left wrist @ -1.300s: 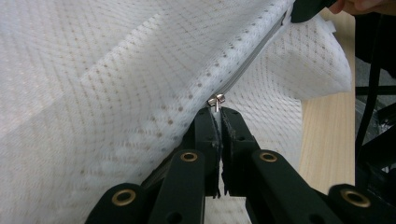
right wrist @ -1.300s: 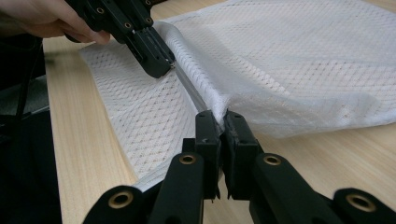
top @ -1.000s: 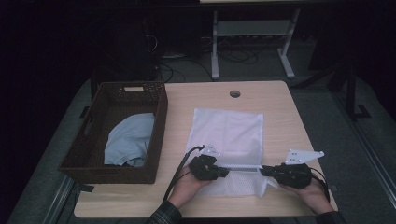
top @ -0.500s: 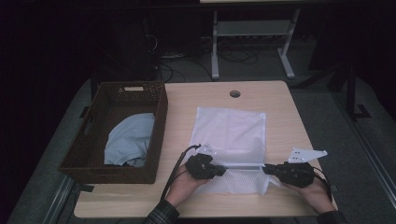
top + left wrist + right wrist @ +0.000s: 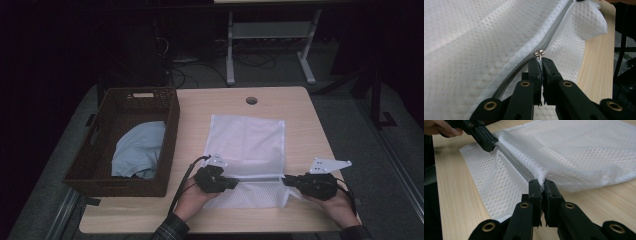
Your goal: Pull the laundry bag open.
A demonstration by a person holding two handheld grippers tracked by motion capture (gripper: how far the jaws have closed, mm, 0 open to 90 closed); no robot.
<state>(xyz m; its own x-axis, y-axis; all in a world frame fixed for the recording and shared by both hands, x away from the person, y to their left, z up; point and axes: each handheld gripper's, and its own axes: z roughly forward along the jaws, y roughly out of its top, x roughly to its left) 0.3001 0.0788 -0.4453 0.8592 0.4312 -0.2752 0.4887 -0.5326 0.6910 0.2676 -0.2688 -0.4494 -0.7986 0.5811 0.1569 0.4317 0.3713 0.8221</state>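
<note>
A white mesh laundry bag [image 5: 247, 145] lies flat on the wooden table [image 5: 200, 120], its grey zipper [image 5: 549, 42] running along the near part. My left gripper [image 5: 232, 183] is shut on the small metal zipper pull [image 5: 539, 53] at the bag's left end. The right gripper [image 5: 287, 181] is shut on the bag's fabric at the zipper's right end [image 5: 541, 178]. In the right gripper view the left gripper [image 5: 494, 145] shows at the far end of the zipper, held by a hand. The bag's near edge [image 5: 250, 197] lies between both hands.
A dark wicker basket [image 5: 107, 175] stands at the table's left with a light blue garment [image 5: 137, 150] inside. A round cable hole [image 5: 251, 100] sits near the far edge. Table legs and cables lie on the floor beyond.
The left gripper has slid a little to the right along the zipper. The right gripper has stayed at the bag's right end.
</note>
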